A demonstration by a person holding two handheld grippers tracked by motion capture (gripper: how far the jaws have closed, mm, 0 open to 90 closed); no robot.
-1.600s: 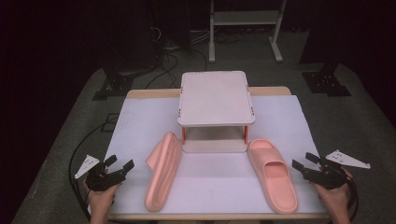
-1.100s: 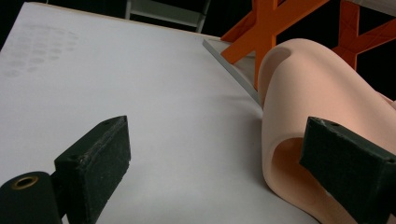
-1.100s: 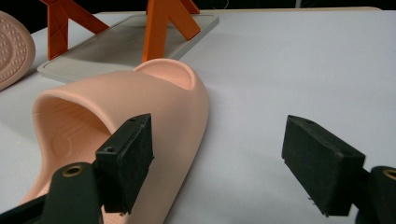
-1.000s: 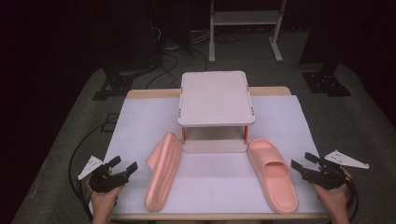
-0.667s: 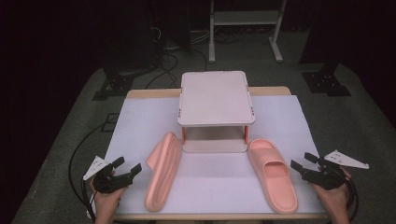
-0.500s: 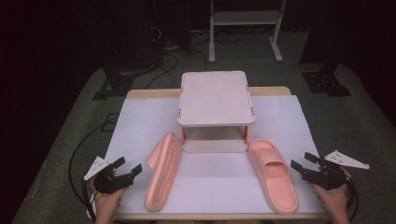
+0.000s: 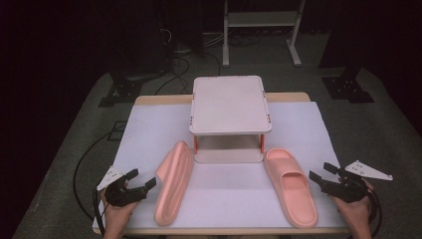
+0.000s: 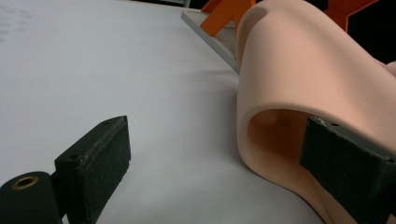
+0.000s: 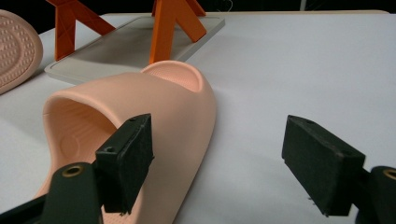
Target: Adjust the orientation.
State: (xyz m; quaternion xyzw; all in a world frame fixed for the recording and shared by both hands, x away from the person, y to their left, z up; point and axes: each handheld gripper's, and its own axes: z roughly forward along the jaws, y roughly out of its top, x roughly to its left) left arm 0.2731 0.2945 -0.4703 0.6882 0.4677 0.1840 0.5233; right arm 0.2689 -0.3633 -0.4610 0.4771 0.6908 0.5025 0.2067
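Nearest the front edge of the table [image 7: 308, 112], working back toward the shelf:
left gripper [image 7: 135, 185]: jaws wide apart, low at the table's front left corner, just left of the left slipper's near end; in the left gripper view one jaw sits right at the strap opening, can't tell if it touches
right gripper [image 7: 324, 175]: jaws spread too, holding nothing, at the front right, just right of the right slipper
left slipper [image 7: 171, 181]: pink, tipped up on its side, front-left of the shelf, running from the front edge back toward it
right slipper [image 7: 290, 184]: pink, flat with the sole down, front-right of the shelf, far end close to its base
shelf [image 7: 230, 102]: little two-level stand with orange legs, mid-table behind both slippers, well apart from both grippers
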